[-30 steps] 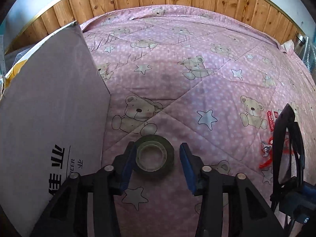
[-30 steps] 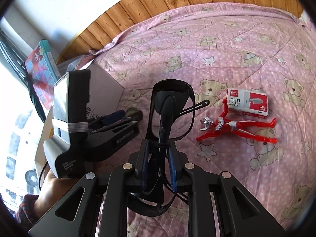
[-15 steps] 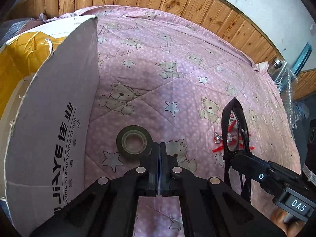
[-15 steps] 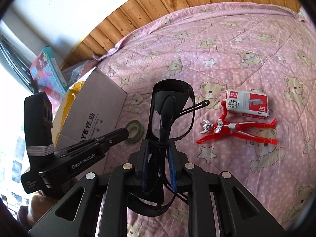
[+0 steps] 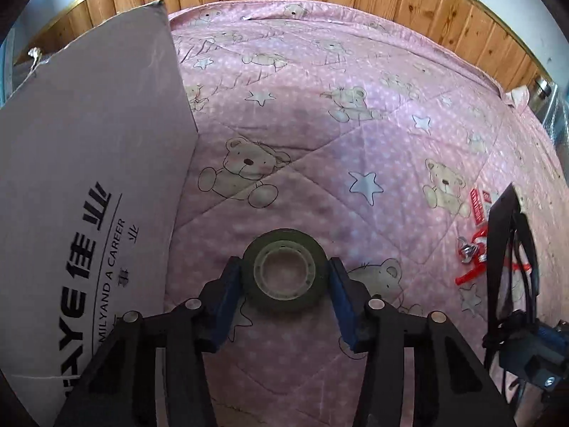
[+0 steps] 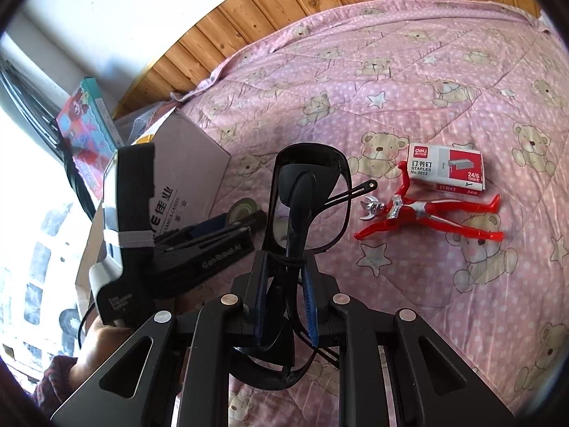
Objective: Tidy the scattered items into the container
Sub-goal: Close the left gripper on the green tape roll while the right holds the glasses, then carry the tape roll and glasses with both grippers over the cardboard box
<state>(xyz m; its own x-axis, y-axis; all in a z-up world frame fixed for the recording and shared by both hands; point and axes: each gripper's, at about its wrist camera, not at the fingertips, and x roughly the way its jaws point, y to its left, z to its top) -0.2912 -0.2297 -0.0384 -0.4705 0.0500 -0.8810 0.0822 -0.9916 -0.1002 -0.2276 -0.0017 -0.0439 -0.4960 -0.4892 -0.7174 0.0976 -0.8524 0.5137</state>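
Dark-green tape roll [image 5: 283, 270] lies flat between left claw [image 5: 282, 286] pads, spread apart; right claw [image 6: 284, 306] clamps black-framed glasses [image 6: 307, 203].

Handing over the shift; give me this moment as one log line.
left gripper: open, jaws either side of tape roll on quilt | right gripper: shut on glasses | cardboard box: left of roll

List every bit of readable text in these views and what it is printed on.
"deli", "STAPLES", "No.0012", "24/6": white and red staples box, with Chinese characters above "STAPLES".
"MILYAND A CAREER", cut off, beside large Chinese characters and "AYE": side of the cardboard box.
"GenRobot.AI", blurred and partly guessed: body of the left gripper.
Small print on that gripper's camera block: too blurred to read.
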